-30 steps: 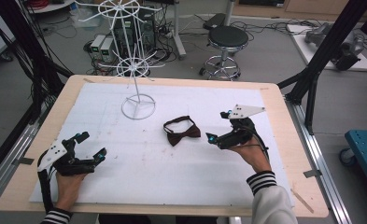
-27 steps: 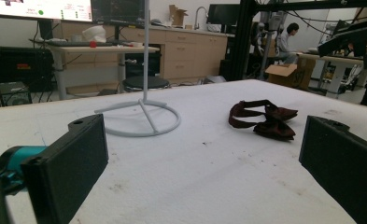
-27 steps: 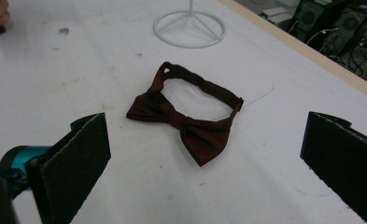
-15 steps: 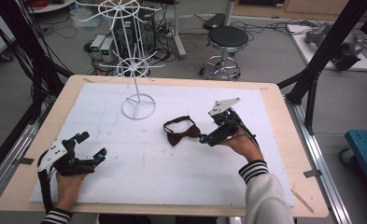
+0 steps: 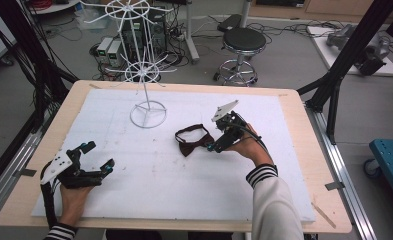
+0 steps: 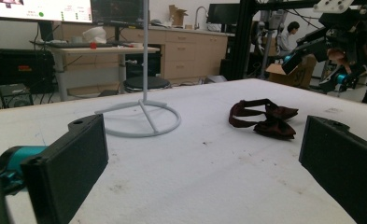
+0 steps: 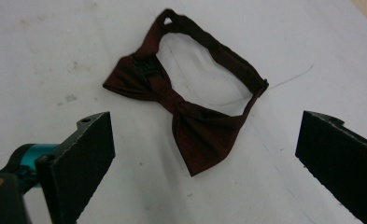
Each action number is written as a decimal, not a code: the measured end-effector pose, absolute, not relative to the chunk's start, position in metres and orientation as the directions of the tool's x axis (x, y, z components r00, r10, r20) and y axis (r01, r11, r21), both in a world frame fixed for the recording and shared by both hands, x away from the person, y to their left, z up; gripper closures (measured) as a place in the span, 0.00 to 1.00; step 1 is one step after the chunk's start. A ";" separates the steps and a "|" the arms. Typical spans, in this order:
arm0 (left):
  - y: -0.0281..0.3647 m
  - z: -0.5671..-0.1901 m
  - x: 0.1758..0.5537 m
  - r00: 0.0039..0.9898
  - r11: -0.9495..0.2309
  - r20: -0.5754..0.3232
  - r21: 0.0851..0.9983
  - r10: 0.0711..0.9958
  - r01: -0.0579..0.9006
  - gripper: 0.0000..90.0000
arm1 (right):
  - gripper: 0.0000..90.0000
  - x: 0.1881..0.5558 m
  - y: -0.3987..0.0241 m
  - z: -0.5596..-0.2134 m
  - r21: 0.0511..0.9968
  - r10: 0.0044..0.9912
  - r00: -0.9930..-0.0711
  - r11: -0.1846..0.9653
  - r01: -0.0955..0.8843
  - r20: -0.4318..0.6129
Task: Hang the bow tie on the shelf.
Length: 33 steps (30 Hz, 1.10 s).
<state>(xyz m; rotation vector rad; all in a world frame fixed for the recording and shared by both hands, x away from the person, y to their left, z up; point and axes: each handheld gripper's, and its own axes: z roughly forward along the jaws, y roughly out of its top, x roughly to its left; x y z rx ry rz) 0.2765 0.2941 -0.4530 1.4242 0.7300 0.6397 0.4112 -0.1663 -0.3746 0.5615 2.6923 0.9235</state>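
Right gripper (image 5: 219, 145) moved in from right of bow tie (image 5: 194, 141) to just beside it, jaws apart, nothing held; tie flat on board (image 5: 184, 200) near stand (image 5: 148, 114); left gripper (image 5: 96, 157) unmoved, jaws apart; pickup likely next.

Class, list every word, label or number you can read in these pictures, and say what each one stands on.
None can be read.
Wall screen behind the table in the left gripper view: bright panels with text, too small and blurred.
Dark red fabric bow tie: no label in sight.
White wire stand: no marking.
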 end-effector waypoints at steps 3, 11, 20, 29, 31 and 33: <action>0.294 -0.453 0.276 0.635 0.052 -0.063 0.998 0.770 0.036 0.02 | 0.04 0.414 -0.164 -0.379 0.608 0.430 -0.896 0.742 0.282 -0.110; 0.294 -0.453 0.276 0.637 0.050 -0.060 0.998 0.769 0.034 0.02 | 0.05 0.421 -0.157 -0.392 0.554 0.437 -0.892 0.773 0.307 -0.116; 0.294 -0.453 0.276 0.635 0.051 -0.061 0.998 0.770 0.033 0.02 | 0.13 0.426 -0.150 -0.405 0.500 0.407 -0.905 0.814 0.296 -0.126; 0.294 -0.453 0.276 0.636 0.050 -0.060 0.998 0.769 0.034 0.02 | 0.28 0.430 -0.150 -0.410 0.485 0.408 -0.907 0.817 0.313 -0.102; 0.294 -0.453 0.276 0.636 0.051 -0.062 0.998 0.769 0.035 0.02 | 0.29 0.431 -0.150 -0.411 0.480 0.407 -0.908 0.819 0.314 -0.099; 0.294 -0.453 0.276 0.635 0.052 -0.063 0.998 0.770 0.035 0.02 | 0.34 0.433 -0.151 -0.413 0.481 0.410 -0.908 0.815 0.323 -0.085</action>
